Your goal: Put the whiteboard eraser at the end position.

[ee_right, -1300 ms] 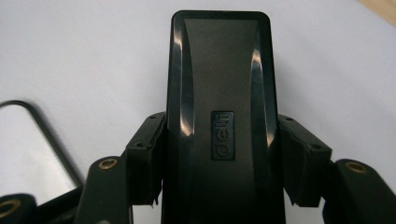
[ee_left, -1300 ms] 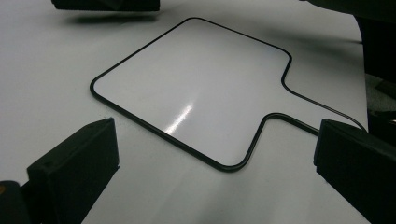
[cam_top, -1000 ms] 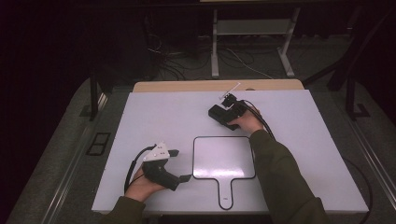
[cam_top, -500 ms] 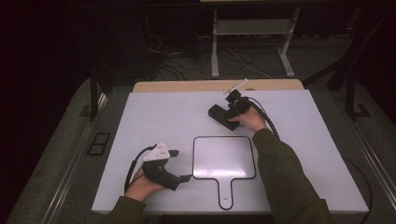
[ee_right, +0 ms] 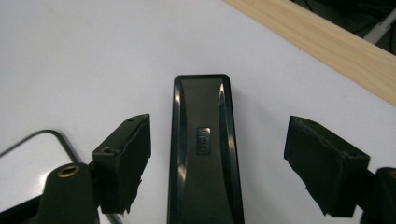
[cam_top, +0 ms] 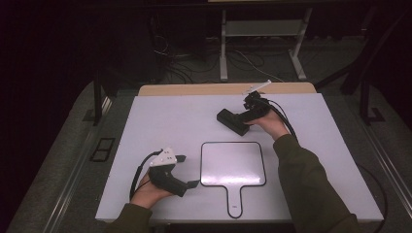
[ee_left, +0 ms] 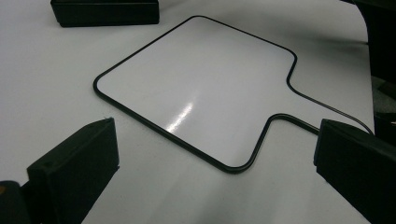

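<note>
Black oblong block [ee_right: 204, 154], probably a board eraser, though no felt face visible to confirm; flat on the white table [cam_top: 160, 121], toward the far right, beyond the upper right corner of the small handled whiteboard [cam_top: 233, 164]. Long axis running straight away between the spread jaws of the right gripper [ee_right: 217, 163], block centred in the gap, untouched by either pad. Closure across the short width likely next; no turning of the wrist needed first. Left gripper [ee_left: 210, 163] well apart from the block, resting near the table's front left, jaws wide, holding nothing, aimed across the whiteboard.
</note>
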